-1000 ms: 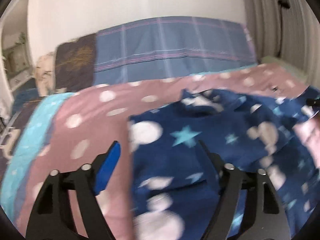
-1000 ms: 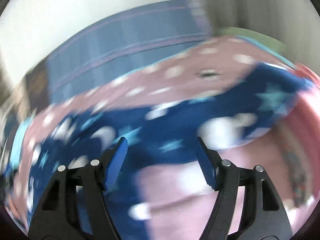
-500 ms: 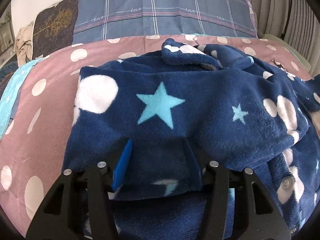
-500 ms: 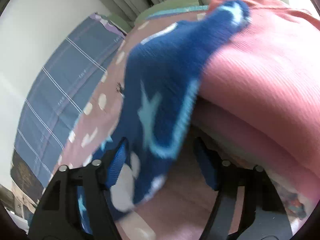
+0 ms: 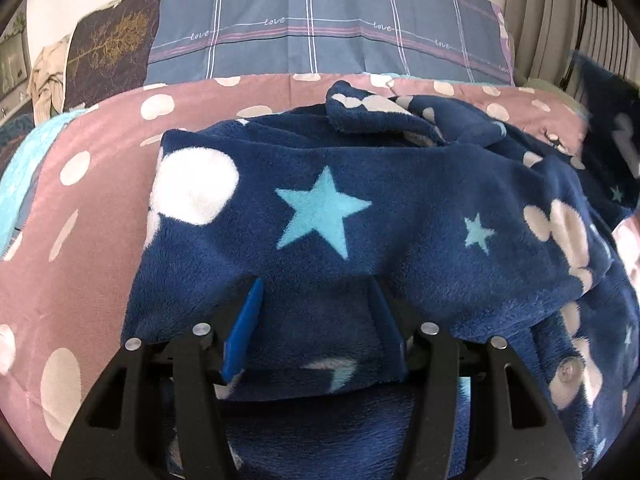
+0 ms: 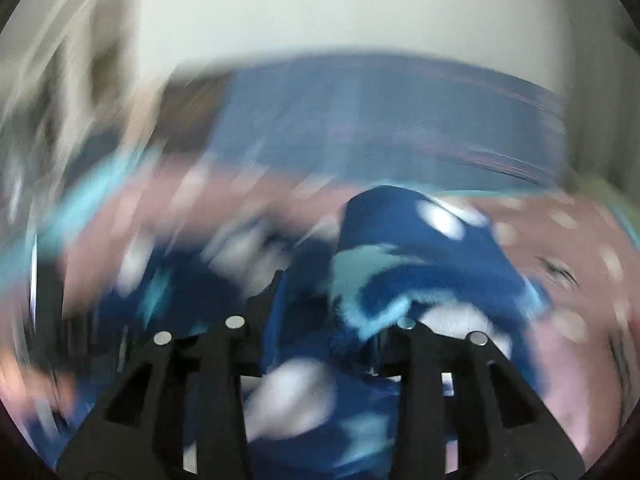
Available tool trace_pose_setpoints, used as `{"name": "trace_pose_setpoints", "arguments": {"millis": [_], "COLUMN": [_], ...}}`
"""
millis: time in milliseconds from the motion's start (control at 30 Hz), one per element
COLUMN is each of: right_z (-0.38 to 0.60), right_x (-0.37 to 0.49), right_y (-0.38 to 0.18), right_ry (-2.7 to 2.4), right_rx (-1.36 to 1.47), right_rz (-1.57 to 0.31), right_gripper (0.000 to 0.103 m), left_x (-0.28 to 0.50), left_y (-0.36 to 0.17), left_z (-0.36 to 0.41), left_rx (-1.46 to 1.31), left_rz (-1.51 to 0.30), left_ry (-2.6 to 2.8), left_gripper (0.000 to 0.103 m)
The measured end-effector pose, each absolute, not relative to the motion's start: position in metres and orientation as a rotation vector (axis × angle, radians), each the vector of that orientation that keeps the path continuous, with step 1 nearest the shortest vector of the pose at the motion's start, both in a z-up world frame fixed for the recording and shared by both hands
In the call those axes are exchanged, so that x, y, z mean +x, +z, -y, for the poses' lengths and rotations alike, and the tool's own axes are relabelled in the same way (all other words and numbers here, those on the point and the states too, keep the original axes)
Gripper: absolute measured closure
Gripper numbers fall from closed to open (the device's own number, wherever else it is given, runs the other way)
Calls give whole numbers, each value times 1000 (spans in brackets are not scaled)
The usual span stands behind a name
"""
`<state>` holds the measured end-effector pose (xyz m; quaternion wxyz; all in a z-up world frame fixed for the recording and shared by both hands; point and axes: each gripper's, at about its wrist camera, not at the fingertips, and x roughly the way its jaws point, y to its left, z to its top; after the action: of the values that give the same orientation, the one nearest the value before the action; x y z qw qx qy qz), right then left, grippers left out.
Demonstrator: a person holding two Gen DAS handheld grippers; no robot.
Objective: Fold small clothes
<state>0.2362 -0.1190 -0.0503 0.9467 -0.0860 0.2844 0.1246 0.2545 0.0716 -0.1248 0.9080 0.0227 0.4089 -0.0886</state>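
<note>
A dark blue fleece garment (image 5: pixel 400 200) with white dots and light blue stars lies on the pink dotted bedcover (image 5: pixel 92 216). In the left wrist view its near edge is folded over, and my left gripper (image 5: pixel 314 286) is shut on that thick fold, with fleece filling the gap between the blue pad and the black finger. The right wrist view is badly blurred by motion. There my right gripper (image 6: pixel 316 292) holds a bunched sleeve of the garment (image 6: pixel 420 264) lifted above the bedcover (image 6: pixel 560 312); its right finger is hidden under fleece.
A blue-grey checked pillow (image 5: pixel 320 32) and a dark pillow with a tree print (image 5: pixel 108 48) stand at the head of the bed. A turquoise blanket edge (image 5: pixel 20 176) runs along the left. Curtains (image 5: pixel 560 20) hang at the right.
My left gripper moved onto the garment and closed on its near fold, then held still. My right gripper took the sleeve by the pink cloth and is swinging it left over the bed.
</note>
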Motion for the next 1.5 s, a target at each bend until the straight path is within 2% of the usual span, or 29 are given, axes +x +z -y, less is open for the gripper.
{"name": "trace_pose_setpoints", "arguments": {"millis": [100,167,200,233,300,433,533,633,733,867,967,1100,1200,1333,1400,1500], "right_z": [70,72,79,87,103,124,150,164,139,91,108,143,155,164,170,180], "right_x": [232,232,233,235,237,223,232,270,275,248,247,236,218,198,195,196], "right_y": [-106,-118,-115,-111,-104,-90,-79,-83,-74,-53,-60,-67,-75,-92,-104,-116], "right_ry": [330,329,344,358,389,436,458,417,601,812,747,620,465,325,325,326], "right_rx": [-347,-363,-333,-288,-190,-62,219,505,591,332,353,348,228,80,80,123], "right_rz": [-728,-740,-740,-747,-759,-766,-802,-863,-841,-776,-804,-807,-778,-746,-750,-776], "right_gripper": [66,65,59,48,38,36,30,30,34,34,34,34,34,34,34,33], "left_x": [255,255,255,255,255,255,255,255,253,251,250,246,242,238,242,253], "left_y": [-125,-125,-125,-125,-125,-124,-125,-125,-123,-123,-123,-122,-119,-113,-114,-111], "left_z": [-76,-77,-76,-77,-78,-79,-78,-80,-90,-102,-105,-113,-121,-125,-120,-103], "left_rx": [16,12,11,10,2,-13,-5,-18,-93,-186,-221,-304,-383,-519,-576,-553], "left_rz": [-842,-842,-841,-841,-842,-840,-840,-838,-824,-812,-802,-776,-759,-755,-785,-840], "left_ry": [-198,-200,-201,-203,-207,-220,-217,-225,-271,-316,-335,-402,-459,-545,-581,-560], "left_gripper": [46,46,46,46,45,43,43,43,39,38,37,27,19,17,13,12]}}
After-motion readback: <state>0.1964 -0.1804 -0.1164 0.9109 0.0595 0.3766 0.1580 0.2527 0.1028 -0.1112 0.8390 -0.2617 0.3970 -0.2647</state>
